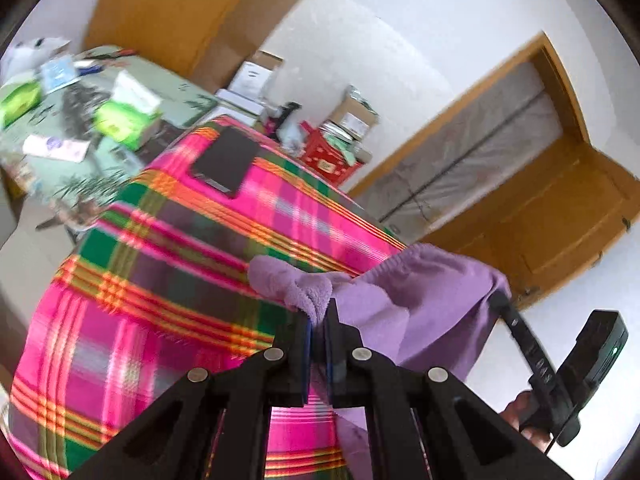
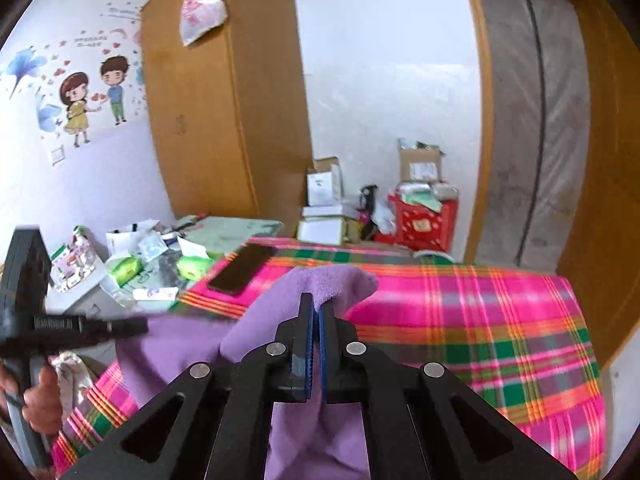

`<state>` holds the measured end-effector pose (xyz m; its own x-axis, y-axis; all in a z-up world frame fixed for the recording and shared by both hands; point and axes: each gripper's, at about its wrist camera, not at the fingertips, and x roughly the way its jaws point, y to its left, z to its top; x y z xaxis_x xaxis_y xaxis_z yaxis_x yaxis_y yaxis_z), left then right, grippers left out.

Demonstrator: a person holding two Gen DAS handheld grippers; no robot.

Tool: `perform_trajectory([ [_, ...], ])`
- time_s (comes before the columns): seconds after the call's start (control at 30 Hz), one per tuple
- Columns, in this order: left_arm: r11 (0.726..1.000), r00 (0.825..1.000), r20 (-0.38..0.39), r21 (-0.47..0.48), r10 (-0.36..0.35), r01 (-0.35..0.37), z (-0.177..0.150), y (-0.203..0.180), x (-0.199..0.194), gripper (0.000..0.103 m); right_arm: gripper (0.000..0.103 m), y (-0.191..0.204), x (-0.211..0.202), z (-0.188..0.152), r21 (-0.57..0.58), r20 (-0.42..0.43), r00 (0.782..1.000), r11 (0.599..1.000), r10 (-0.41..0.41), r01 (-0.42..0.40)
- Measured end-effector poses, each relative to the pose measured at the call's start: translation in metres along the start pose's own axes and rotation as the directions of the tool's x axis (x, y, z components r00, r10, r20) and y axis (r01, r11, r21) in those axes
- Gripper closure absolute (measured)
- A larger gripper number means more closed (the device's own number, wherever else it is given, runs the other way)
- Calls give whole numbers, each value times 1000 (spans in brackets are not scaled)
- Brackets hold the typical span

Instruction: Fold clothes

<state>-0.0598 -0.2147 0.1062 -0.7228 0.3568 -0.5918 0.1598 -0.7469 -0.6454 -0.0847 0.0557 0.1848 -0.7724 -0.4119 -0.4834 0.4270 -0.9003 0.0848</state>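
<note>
Both tools are clamped on the same purple garment (image 1: 420, 300), each pinching a bunched bit of fleecy edge right at its tips. Left tool (image 1: 319, 322) has a fold of cloth squeezed between its pads, and the rest sags off toward the right tool (image 1: 505, 308), which bites the far corner. From the right-side camera the right tool (image 2: 315, 312) looks the same: jaws closed on a tuft, fabric hanging below and trailing toward the left tool (image 2: 136, 326).

So the garment is hanging between the two tools, just above the plaid bed (image 1: 168, 264), with part of it dropping below the tips.

My take on the step: it looks like the lift-and-spread before laying it flat. To do it well I'd keep both grips tight, pull the two tools apart until the top edge goes straight, and keep them level with each other so it hangs square. Then lower it ahead of the tools onto bare plaid.

Watch the phone (image 2: 242, 269) lying on the bed beyond the tips, so don't drape over it. The cluttered table (image 2: 236, 228) sits farther back.
</note>
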Motion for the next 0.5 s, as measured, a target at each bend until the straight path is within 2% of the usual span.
perform_trajectory([
  [0.27, 994, 998, 28, -95, 58, -55, -18, 47, -15, 98, 101, 35, 44, 31, -21, 33, 996, 996, 83, -83],
  [0.4, 988, 995, 18, -124, 96, -93, -27, 66, -18, 98, 100, 51, 71, 36, -3, 5, 987, 987, 163, -163],
  [0.5, 979, 992, 2, -164, 126, -124, -36, 82, -17, 98, 100, 65, 95, 27, -7, -50, 979, 980, 196, -197],
])
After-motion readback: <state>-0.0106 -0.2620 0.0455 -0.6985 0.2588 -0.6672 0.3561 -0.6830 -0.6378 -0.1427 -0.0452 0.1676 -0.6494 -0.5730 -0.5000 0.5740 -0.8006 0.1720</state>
